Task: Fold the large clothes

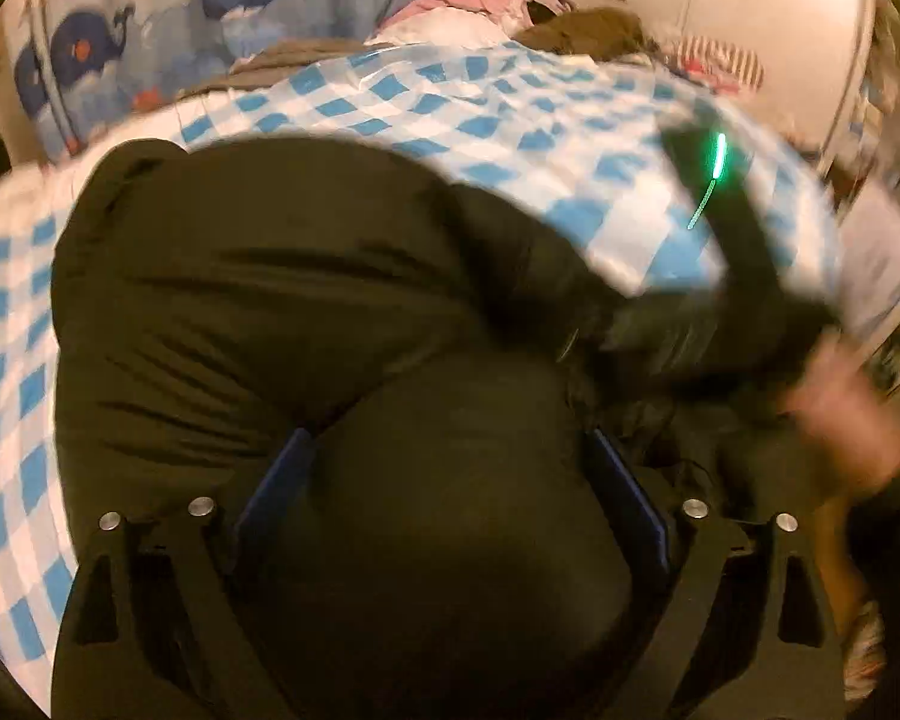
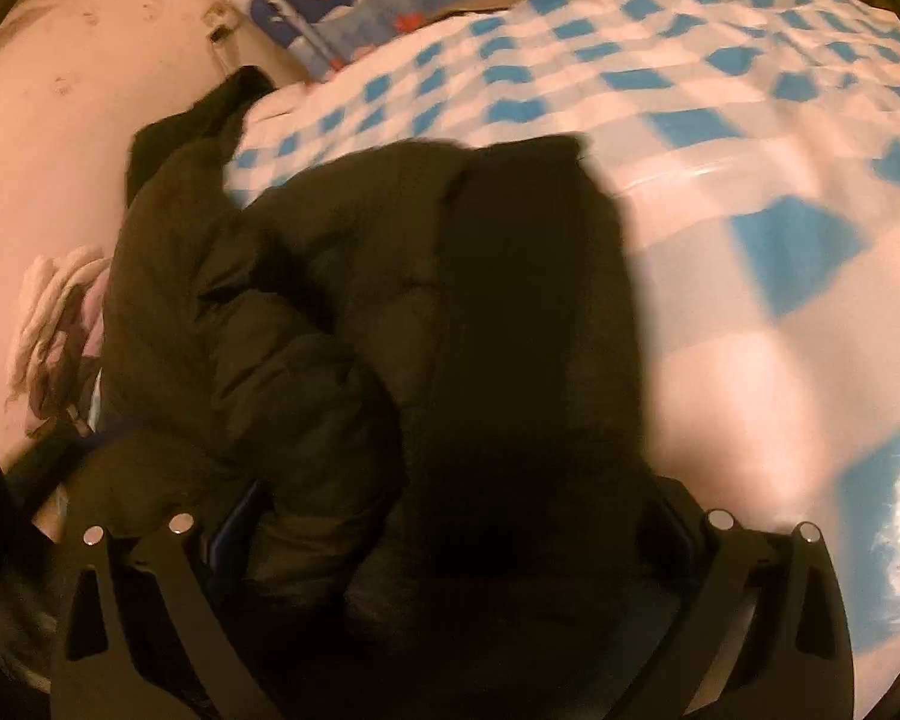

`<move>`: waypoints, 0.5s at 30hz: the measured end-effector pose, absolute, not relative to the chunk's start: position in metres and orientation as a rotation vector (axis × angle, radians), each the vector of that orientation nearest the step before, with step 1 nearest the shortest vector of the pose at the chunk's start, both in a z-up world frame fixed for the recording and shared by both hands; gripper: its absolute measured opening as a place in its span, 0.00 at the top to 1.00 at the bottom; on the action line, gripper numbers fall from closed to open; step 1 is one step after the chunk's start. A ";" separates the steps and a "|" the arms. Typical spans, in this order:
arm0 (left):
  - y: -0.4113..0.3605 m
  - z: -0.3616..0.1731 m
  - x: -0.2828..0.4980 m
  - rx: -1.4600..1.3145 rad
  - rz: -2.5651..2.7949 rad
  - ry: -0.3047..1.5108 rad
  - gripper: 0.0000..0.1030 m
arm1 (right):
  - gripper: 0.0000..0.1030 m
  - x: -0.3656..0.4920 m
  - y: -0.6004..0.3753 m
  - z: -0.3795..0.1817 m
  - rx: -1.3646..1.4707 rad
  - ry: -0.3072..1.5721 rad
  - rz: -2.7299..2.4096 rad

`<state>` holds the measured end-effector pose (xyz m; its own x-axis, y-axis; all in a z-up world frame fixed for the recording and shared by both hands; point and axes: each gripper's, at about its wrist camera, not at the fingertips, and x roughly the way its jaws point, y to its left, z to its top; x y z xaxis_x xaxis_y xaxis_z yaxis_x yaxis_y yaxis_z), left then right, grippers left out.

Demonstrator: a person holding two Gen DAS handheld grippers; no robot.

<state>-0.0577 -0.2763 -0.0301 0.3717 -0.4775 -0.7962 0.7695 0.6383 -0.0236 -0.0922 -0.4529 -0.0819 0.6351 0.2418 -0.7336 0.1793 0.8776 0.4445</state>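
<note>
1. Black padded fabric fills most of the left wrist view: a puffy dark jacket (image 1: 282,300) lies bunched on a bed covered by a blue-and-white checked sheet (image 1: 498,114).
2. Same view: the left gripper (image 1: 450,516) stands wide, its blue pads (image 1: 273,480) well apart with a bulge of the jacket swelling up between them; the pads do not appear to press on the cloth.
3. Same view, right side: a blurred hand (image 1: 840,420) holds the other gripper's dark body, which carries a streaked green light (image 1: 717,162) (motion blur smears it into a line).
4. Same view, far end: a whale-print curtain (image 1: 150,30) hangs behind the bed, and pink bedding (image 1: 468,0) and a brown heap (image 1: 594,27) lie at its head.
5. Right wrist view: the jacket (image 2: 306,312) is crumpled at the near-left part of the checked sheet (image 2: 660,78), one end draping over the bed's left edge toward the pale floor (image 2: 60,120).
6. Same view: the right gripper (image 2: 450,546) has its fingers set far apart with thick jacket fabric heaped between them; the picture is too dark and blurred to tell whether the pads squeeze the cloth.
7. Same view, left edge: a small pile of pale cloth (image 2: 54,312) lies on the floor beside the bed.
</note>
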 end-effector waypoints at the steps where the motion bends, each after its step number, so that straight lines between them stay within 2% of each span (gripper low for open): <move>1: -0.281 -0.032 -0.068 0.406 -0.824 0.861 0.15 | 0.06 -0.100 -0.457 -0.072 0.510 0.886 0.003; 5: -0.290 -0.033 -0.078 0.466 -0.801 0.825 0.14 | 0.06 -0.140 -0.426 -0.021 0.430 0.787 0.001; 8: -0.284 -0.029 -0.074 0.452 -0.808 0.825 0.14 | 0.06 -0.139 -0.402 -0.056 0.316 0.905 -0.107; 10: -0.281 -0.030 -0.074 0.470 -0.828 0.866 0.14 | 0.05 -0.138 -0.409 -0.098 0.422 0.914 -0.055; 13: -0.260 -0.007 -0.077 0.395 -0.880 0.889 0.14 | 0.06 -0.145 -0.413 -0.078 0.432 0.937 -0.080; 15: -0.224 0.018 -0.081 0.290 -0.886 0.869 0.14 | 0.06 -0.154 -0.419 -0.050 0.438 0.881 -0.084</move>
